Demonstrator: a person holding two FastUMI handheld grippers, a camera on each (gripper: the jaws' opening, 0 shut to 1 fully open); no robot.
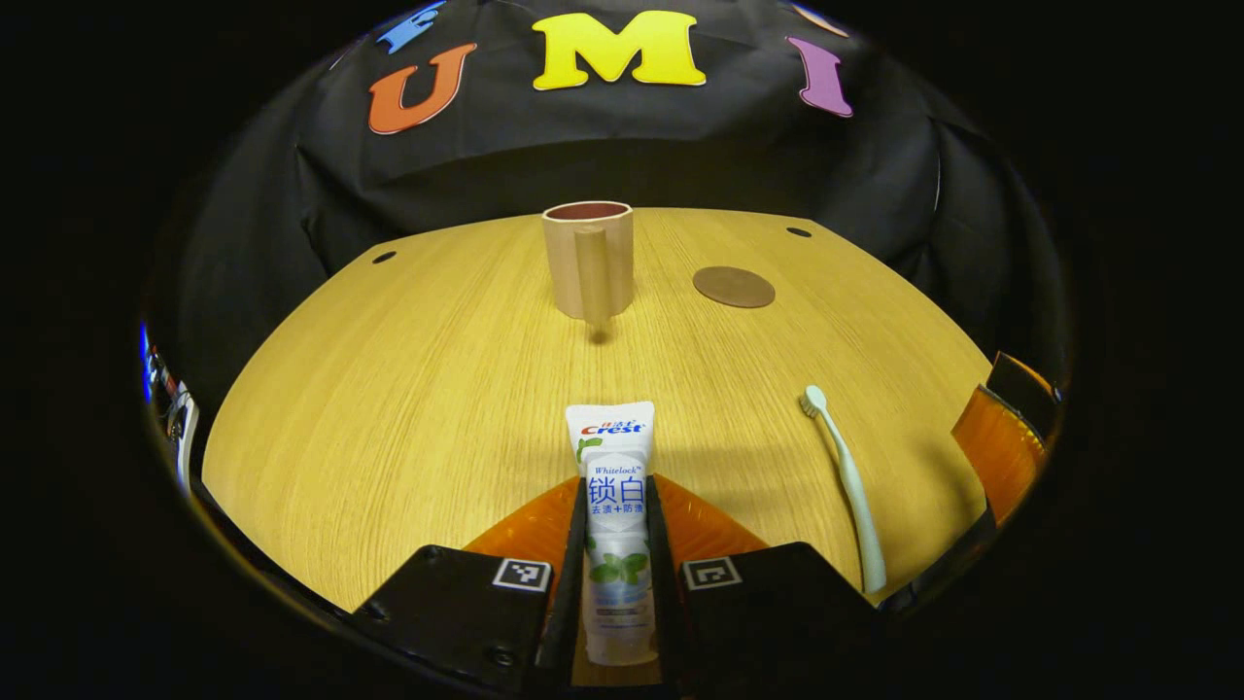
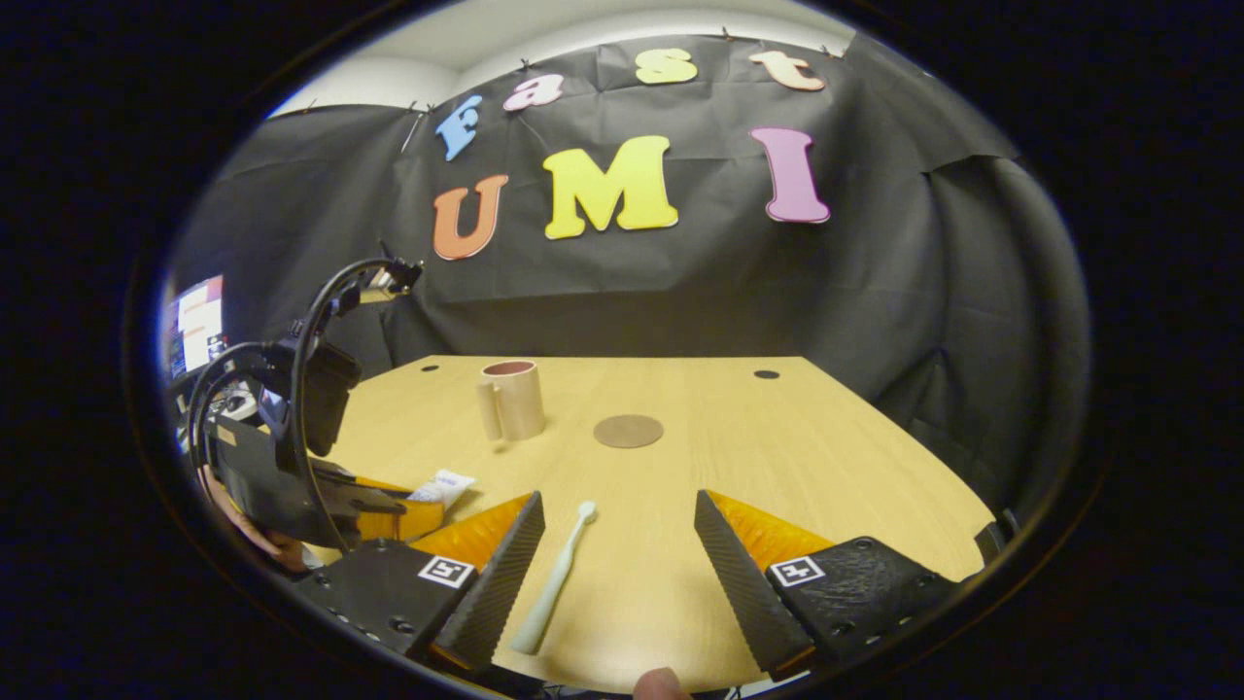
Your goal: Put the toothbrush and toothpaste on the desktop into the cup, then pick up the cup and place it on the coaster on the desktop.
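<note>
The left hand-held gripper (image 1: 618, 544) is clamped on the white plastic toothpaste tube (image 1: 614, 506), whose long axis points straight at the tan handled cup (image 1: 588, 261) toward the counter's far edge. The right hand-held gripper (image 2: 618, 574) is spread wide, with the pale green toothbrush (image 2: 556, 581) lying lengthwise by its left finger.

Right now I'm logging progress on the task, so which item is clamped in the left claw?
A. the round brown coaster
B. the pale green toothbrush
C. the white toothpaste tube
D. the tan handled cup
C: in the left gripper view the left claw has both fingers pressed on the white toothpaste tube, while the pale green toothbrush lies on the wooden desktop.
</note>
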